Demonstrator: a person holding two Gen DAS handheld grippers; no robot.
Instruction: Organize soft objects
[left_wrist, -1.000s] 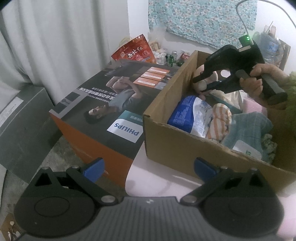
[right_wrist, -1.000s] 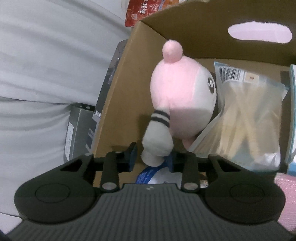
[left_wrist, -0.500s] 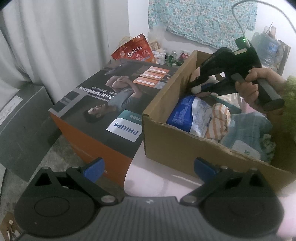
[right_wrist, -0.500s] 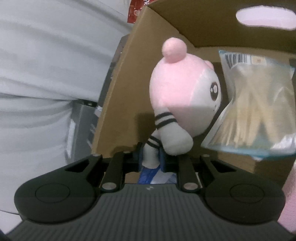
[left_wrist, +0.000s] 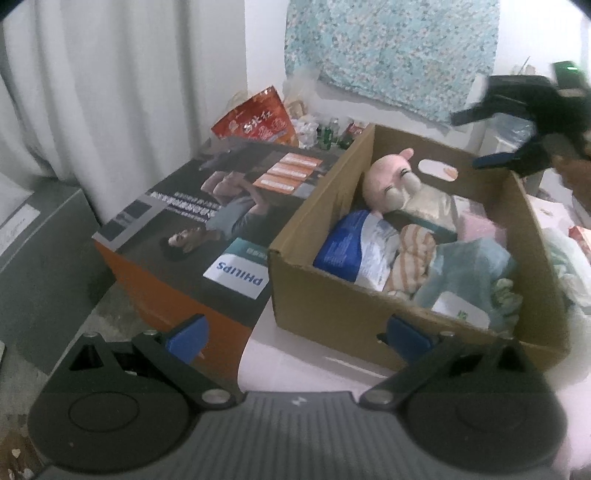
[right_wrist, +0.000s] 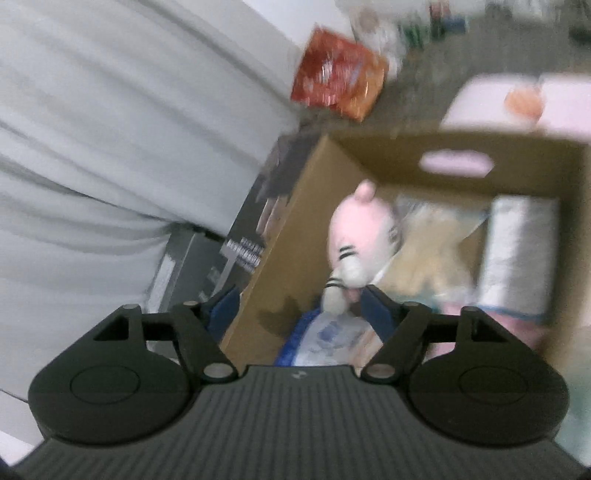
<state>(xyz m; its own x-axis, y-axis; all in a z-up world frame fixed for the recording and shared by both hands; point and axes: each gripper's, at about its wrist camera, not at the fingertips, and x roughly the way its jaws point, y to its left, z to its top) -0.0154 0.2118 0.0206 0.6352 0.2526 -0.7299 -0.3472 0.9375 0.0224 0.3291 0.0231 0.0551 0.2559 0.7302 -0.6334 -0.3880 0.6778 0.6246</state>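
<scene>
A pink and grey plush toy (left_wrist: 391, 181) lies in the far left corner of the open cardboard box (left_wrist: 332, 291); it also shows in the blurred right wrist view (right_wrist: 360, 240). The box also holds a blue and white packet (left_wrist: 354, 247), a striped orange cloth (left_wrist: 410, 258) and a teal cloth (left_wrist: 469, 269). My right gripper (right_wrist: 301, 310) is open and empty, raised above the box; in the left wrist view it (left_wrist: 480, 138) hovers over the box's far right. My left gripper (left_wrist: 295, 334) is open and empty in front of the box.
A Philips carton (left_wrist: 207, 229) stands left of the box. A red snack bag (left_wrist: 255, 122) and small bottles sit behind it. White curtains hang at the left, a grey case (left_wrist: 33, 258) stands below them. Pale cloths (left_wrist: 569, 266) lie right of the box.
My right gripper opened, let go of the plush toy's leg and pulled up and back out of the box. The toy now lies in the box corner. The left gripper stayed put.
</scene>
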